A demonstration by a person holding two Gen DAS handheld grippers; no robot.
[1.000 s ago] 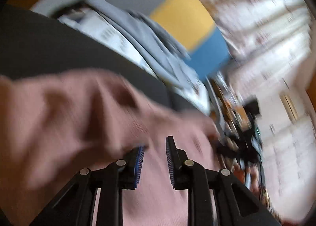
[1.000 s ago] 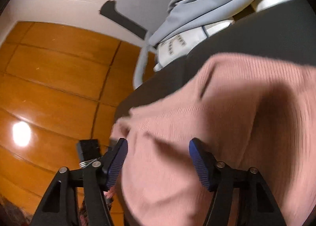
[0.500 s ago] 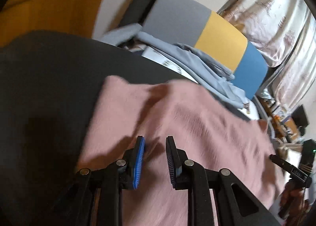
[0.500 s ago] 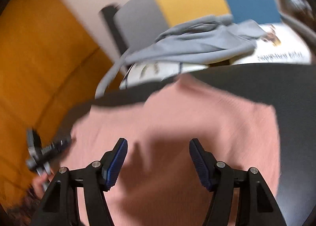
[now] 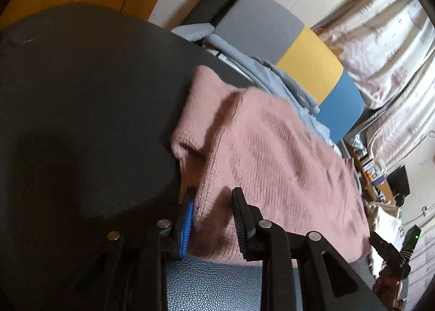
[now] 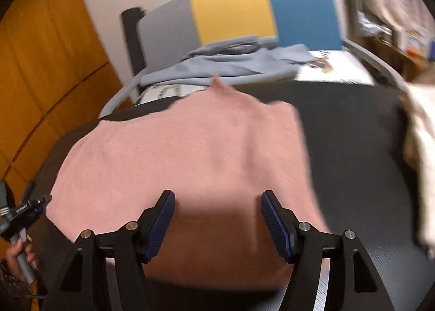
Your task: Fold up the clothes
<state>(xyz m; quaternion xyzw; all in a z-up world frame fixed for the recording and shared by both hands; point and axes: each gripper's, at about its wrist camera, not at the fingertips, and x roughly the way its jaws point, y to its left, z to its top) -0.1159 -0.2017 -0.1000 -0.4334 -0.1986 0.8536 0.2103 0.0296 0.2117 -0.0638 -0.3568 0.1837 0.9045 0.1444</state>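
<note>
A pink knit sweater (image 5: 274, 156) lies spread on a dark table (image 5: 81, 99), with a fold at its far left corner. My left gripper (image 5: 213, 213) is open, its fingers just above the sweater's near left edge. In the right wrist view the sweater (image 6: 190, 153) fills the middle. My right gripper (image 6: 217, 218) is wide open and empty above its near edge.
A grey, yellow and blue chair (image 6: 239, 17) stands behind the table with light blue-grey clothes (image 6: 231, 66) and a white printed item on it. A cream cloth (image 6: 418, 153) lies at the table's right. Curtains (image 5: 388, 47) hang at the back. Wooden wall panels (image 6: 46, 47) stand on the left.
The sweater has dropped from being held up to lying flat on the table. Both grippers have swung to look along the table. The left jaws have opened wider.
</note>
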